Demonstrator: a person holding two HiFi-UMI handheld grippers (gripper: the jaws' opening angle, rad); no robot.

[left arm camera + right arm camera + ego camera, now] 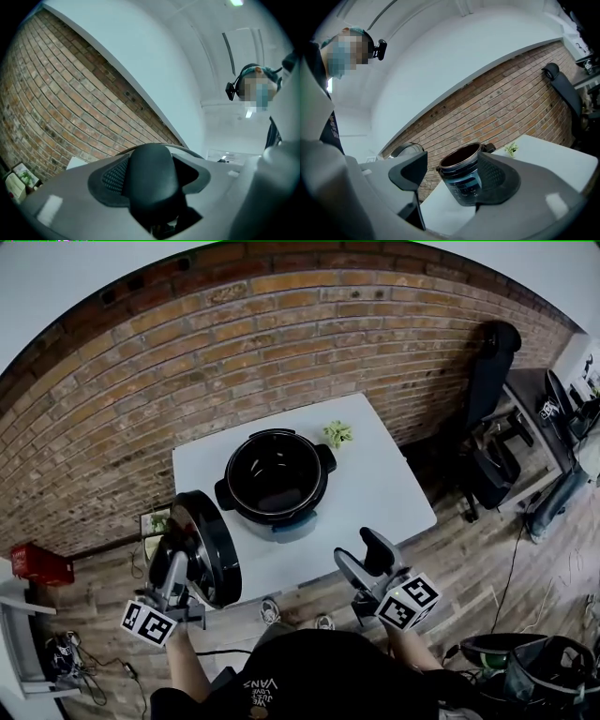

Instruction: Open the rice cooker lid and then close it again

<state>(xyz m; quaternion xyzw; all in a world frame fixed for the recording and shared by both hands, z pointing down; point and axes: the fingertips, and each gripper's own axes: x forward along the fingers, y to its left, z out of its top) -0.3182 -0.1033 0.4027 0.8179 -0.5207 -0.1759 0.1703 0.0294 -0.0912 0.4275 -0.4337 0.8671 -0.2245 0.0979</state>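
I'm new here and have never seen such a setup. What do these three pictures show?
No robot: a person holds a hand-held gripper in each hand. The head view looks down from a camera on the person's head; the other two come from cameras riding on the grippers. On the white table stands an open rice cooker, a small green sprig beside it. The left hand-held gripper clamps the black lid by its handle, tilted, off the cooker. The right hand-held gripper is open and empty.
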